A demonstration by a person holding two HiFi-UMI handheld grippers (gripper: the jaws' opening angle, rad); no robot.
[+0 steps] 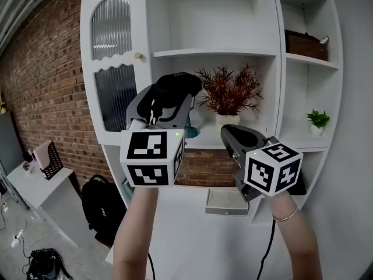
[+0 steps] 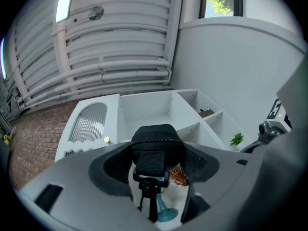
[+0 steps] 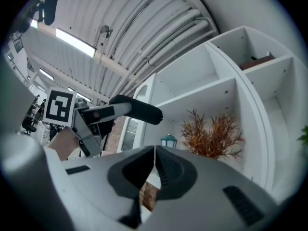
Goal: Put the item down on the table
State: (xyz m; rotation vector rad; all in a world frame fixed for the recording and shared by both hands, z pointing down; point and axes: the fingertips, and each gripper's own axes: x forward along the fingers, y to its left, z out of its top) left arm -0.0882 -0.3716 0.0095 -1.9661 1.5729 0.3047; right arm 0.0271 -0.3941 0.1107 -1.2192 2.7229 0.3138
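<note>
A black zippered case (image 1: 178,85) with a webbing strap and buckle is held up in front of the white shelf unit (image 1: 210,54). My left gripper (image 1: 169,101) is shut on the case (image 2: 156,141), which fills the gap between the jaws. The right gripper view shows the case (image 3: 139,110) sticking out from the left gripper (image 3: 96,117). To its right and slightly lower, my right gripper (image 1: 233,136) is shut with nothing in it, its jaws meeting (image 3: 154,170). The white table (image 1: 198,238) lies below both grippers.
On the shelf behind stand a red-brown dried plant (image 1: 230,92), a teal lantern (image 3: 169,140) and a small green plant (image 1: 317,119). A brown box (image 1: 306,44) sits higher up. A shallow tray (image 1: 226,202) rests on the table. A black backpack (image 1: 102,206) is on the floor at left.
</note>
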